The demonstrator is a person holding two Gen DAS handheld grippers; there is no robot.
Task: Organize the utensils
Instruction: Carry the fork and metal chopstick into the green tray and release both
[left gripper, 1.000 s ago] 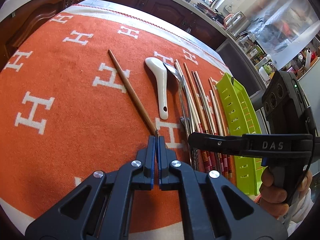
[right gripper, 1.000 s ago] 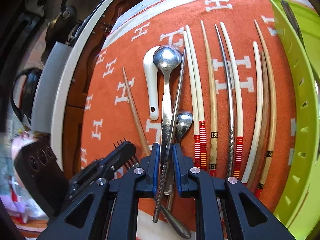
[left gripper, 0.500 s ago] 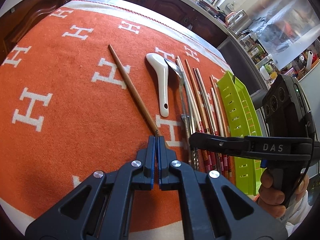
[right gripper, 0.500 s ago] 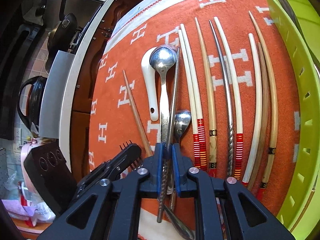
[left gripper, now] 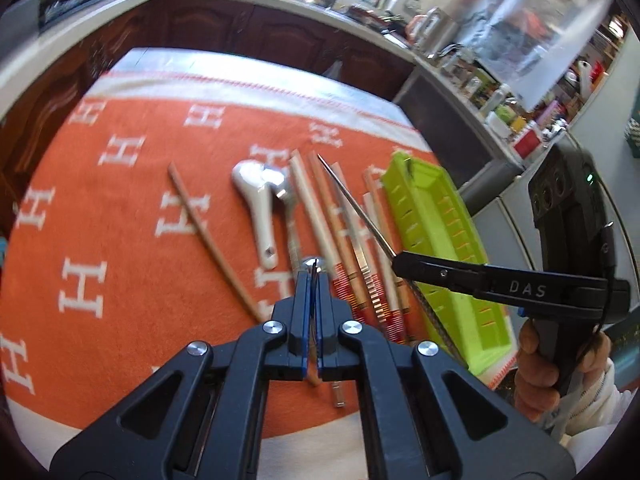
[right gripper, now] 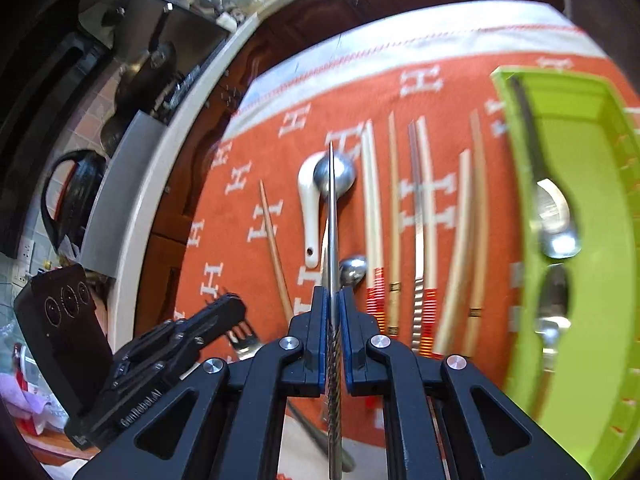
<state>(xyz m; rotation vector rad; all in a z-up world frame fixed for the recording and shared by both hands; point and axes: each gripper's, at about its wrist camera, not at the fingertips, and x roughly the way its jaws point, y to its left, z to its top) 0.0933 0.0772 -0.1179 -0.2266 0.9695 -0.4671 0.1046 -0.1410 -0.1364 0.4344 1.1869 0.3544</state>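
Note:
My right gripper (right gripper: 332, 300) is shut on a metal chopstick (right gripper: 332, 216) and holds it lifted above the orange cloth; it also shows in the left wrist view (left gripper: 356, 208). My left gripper (left gripper: 314, 276) is shut on a metal fork (right gripper: 242, 338), whose tines show in the right wrist view. On the cloth lie a brown chopstick (left gripper: 208, 232), a white ceramic spoon (left gripper: 260, 208), a large metal spoon (right gripper: 340, 176), a small metal spoon (right gripper: 352, 270) and several chopsticks (right gripper: 394, 216). The green tray (right gripper: 516, 184) at the right holds spoons (right gripper: 554, 216).
The orange cloth (left gripper: 120, 216) with white H marks covers the table. A counter edge and dark cabinets lie beyond the far edge. A black kettle (right gripper: 76, 196) and a pan stand on the counter at the left in the right wrist view.
My right gripper closed on the metal chopstick and lifted it off the cloth. Both grippers rose and pulled back; the left one carries the fork.

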